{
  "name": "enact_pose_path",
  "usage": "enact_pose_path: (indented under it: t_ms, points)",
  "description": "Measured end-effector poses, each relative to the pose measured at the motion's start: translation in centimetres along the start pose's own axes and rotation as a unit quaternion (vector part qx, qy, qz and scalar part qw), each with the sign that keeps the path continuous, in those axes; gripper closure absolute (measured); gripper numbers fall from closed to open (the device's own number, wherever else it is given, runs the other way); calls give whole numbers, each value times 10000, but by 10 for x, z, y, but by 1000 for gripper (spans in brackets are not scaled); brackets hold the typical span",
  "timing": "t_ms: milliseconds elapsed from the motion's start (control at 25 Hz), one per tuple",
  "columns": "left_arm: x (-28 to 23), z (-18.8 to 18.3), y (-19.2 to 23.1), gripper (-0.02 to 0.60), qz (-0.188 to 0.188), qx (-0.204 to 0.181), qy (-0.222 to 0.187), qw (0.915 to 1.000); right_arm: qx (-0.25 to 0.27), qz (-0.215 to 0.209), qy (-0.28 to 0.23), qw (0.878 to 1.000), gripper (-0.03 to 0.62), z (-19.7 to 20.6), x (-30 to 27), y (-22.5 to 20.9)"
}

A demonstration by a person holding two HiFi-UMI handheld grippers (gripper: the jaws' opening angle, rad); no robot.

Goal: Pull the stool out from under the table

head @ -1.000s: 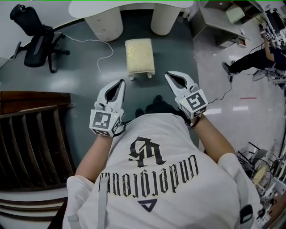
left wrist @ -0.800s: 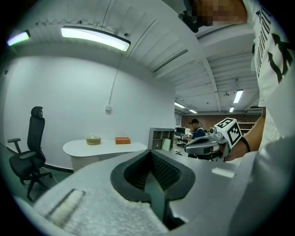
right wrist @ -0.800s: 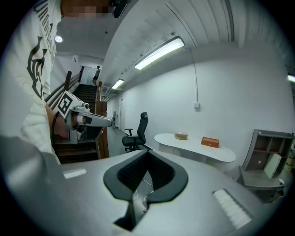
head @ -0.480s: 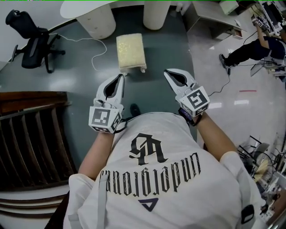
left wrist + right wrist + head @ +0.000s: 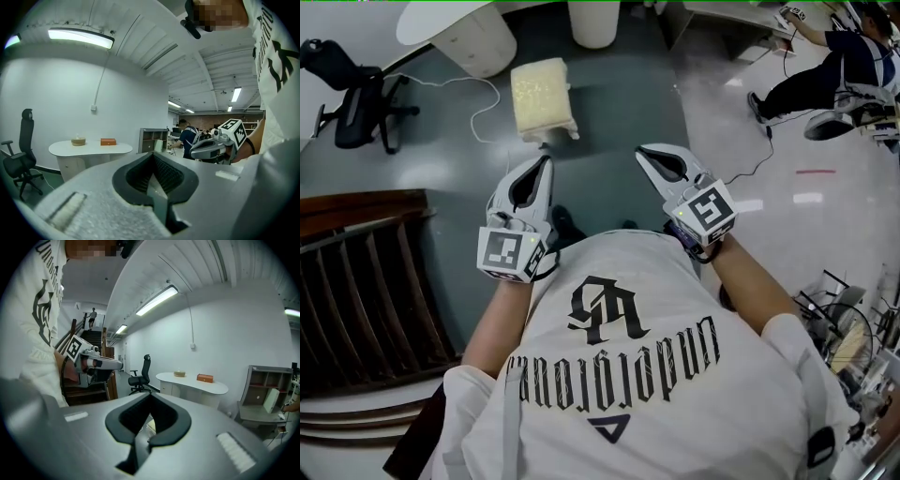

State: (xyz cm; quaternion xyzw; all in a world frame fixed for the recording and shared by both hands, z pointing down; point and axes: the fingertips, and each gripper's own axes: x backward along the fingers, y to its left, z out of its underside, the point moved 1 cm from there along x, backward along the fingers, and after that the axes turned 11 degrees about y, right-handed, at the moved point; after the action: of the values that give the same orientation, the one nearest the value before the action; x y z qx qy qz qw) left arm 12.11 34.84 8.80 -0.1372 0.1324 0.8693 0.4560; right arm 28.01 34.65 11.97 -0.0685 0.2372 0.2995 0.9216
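A white printed shirt (image 5: 628,375) is being worn by the person, well on the near side of the stool (image 5: 542,97). The left gripper (image 5: 547,161) and the right gripper (image 5: 643,150) are being held out beyond the shirt. Both are being pointed toward the stool but kept apart from it, with bare dark floor (image 5: 609,112) between. The jaws of each gripper are being kept clenched together, and nothing is being grasped between them; this is being shown plainly in both gripper views.

The stool, a small one with a pale yellow cushion and short light legs, is being left standing on the dark floor, fully out from under the white table (image 5: 450,21). The two round pedestals of the table are being seen just behind the stool. A white cable (image 5: 492,94) is being seen on the floor just left of the stool, and a black office chair (image 5: 347,84) farther to its left. Far to the right of the stool, another person (image 5: 825,61) is being seen.
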Motion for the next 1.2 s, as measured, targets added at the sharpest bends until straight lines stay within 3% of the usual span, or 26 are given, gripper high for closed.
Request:
enact_pose_path:
  t_ms: [560, 840, 1200]
  points:
    - [6, 1, -119, 574, -451, 100, -40, 9989, 217, -425, -106, 9988, 592, 51, 112, 0]
    - [19, -5, -140, 574, -523, -42, -140, 9985, 32, -391, -178, 9991, 592, 56, 132, 7]
    - [31, 10, -145, 574, -636, 163, -131, 9978, 182, -452, -176, 9987, 591, 56, 133, 14]
